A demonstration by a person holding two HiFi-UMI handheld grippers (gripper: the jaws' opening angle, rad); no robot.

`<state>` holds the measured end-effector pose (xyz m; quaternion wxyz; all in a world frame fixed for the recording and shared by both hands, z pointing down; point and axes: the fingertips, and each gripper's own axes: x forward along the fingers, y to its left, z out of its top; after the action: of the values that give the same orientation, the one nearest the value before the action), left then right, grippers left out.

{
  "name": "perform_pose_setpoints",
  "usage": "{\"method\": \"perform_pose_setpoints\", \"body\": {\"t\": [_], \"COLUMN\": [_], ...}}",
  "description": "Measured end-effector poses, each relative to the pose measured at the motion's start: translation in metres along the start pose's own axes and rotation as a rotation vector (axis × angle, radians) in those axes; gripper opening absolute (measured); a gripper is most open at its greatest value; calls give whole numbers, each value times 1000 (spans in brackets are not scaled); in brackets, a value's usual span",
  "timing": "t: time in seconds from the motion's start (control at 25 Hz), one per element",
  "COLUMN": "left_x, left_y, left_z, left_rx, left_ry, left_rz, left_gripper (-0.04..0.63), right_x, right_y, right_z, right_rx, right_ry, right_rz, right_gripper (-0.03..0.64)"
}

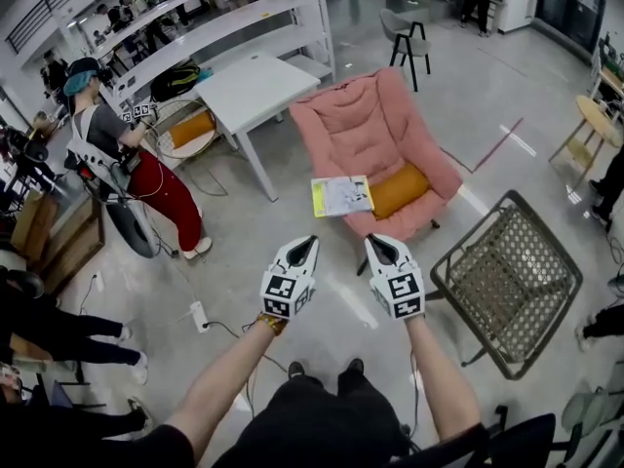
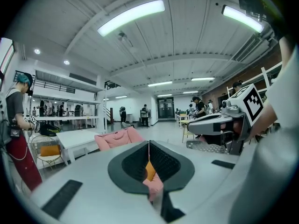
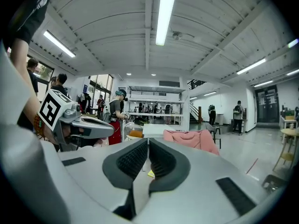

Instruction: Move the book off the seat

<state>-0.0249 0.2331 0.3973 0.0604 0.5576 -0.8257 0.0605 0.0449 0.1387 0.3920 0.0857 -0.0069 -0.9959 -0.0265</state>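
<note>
Left claw: the white-shelled left gripper (image 1: 311,241) is held out over the grey polished floor (image 1: 322,300), and its jaws are pressed together with nothing between the ribbed pads.
Right claw: the matching right gripper (image 1: 372,241) is carried just beside the left, at its 3 o'clock. Its jaws are likewise closed and empty (only a hairline seam is seen between the dark pads).
Book: the thin white-and-yellow book (image 1: 342,195) is laid flat on the front of the seat, at 12 o'clock from both claws and well apart from them. No contact with either claw is seen.
Seat: the pink padded armchair (image 1: 370,125) is faced toward the wearer, its back at 12 o'clock of the book.
Cushion: an orange bolster-shaped cushion (image 1: 401,190) is set on the same seat at the book's 3 o'clock, just beside it. Whether they touch cannot be told.
Claw views: part of the pink upholstery is seen through the gap behind the left jaws, and a sliver of yellow cover is caught below the right jaws.
Surroundings: a white rectangular table (image 1: 255,86) is placed at the armchair's 10 o'clock. A tilted metal wire-mesh chair (image 1: 507,279) is found at 4 o'clock of the right gripper.
Bystander: a person in red trousers (image 1: 122,159) is seen standing at 9 o'clock of the table.
</note>
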Motion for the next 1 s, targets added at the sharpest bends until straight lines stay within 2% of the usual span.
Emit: {"method": "perform_pose_setpoints", "body": {"t": [0.52,1.0], "left_x": [1,31], "left_y": [13,48], "left_z": [-22,-39], "left_rx": [-20,-73], "left_ry": [72,91], "left_rz": [44,25], "left_gripper": [12,12], "right_x": [13,47], "right_y": [-5,-19], "right_z": [-17,-28], "right_rx": [47,45], "right_ry": [16,67], "right_rz": [84,73], "right_gripper": [15,15]}}
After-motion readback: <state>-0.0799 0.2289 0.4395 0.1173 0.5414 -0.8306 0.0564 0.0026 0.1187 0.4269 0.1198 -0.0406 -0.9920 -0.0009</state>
